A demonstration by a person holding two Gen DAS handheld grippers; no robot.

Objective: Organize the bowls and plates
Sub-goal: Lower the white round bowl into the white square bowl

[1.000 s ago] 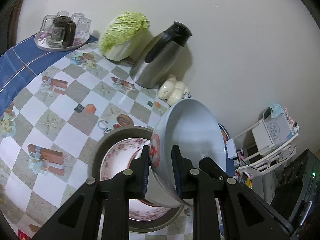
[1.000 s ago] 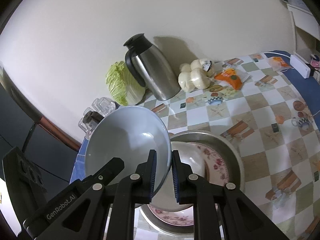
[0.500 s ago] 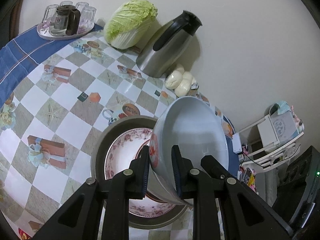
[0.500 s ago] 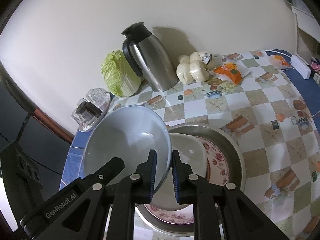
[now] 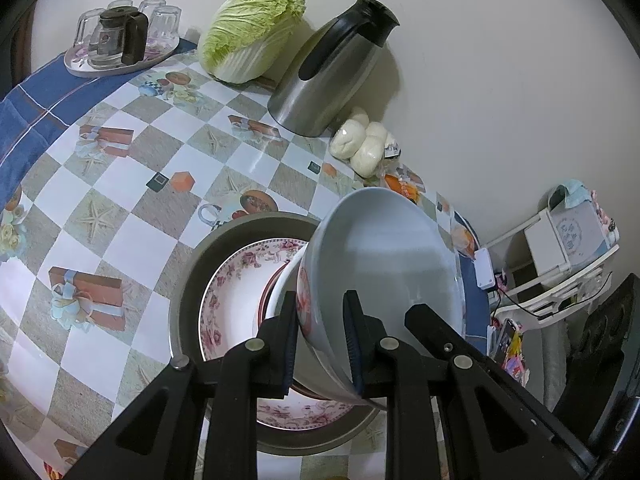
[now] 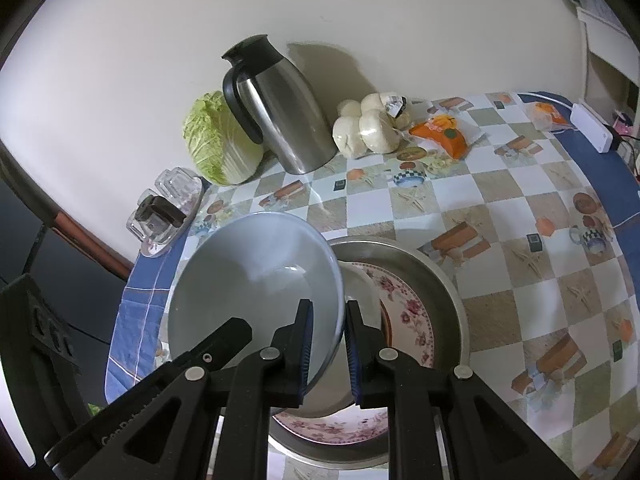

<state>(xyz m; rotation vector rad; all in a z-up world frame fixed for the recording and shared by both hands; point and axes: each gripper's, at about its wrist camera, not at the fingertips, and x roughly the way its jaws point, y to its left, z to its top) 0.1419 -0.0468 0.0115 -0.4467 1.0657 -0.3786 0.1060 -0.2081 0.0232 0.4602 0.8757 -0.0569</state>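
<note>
A large pale grey bowl [image 5: 384, 256] with red print on its outside is held tilted above a steel basin [image 5: 188, 280]. My left gripper [image 5: 320, 316] is shut on the bowl's near rim. My right gripper [image 6: 326, 320] is shut on the same bowl [image 6: 256, 280] at its other rim. In the basin [image 6: 440, 276] lies a floral plate [image 5: 236, 280], also in the right wrist view [image 6: 404, 304], with a white bowl [image 6: 360, 292] on it, partly hidden under the grey bowl.
A steel thermos jug [image 5: 336, 72], a cabbage [image 5: 248, 44], a bag of white buns [image 5: 364, 144] and a tray of glasses [image 5: 120, 44] stand along the wall. Orange snack packets [image 6: 444, 132] lie at the right. The table edge and a white rack [image 5: 560, 256] are to the right.
Both grippers have carried the grey bowl a little nearer and lower over the basin. The thermos and cabbage have shifted in view as the cameras moved. Both grips are unchanged.
</note>
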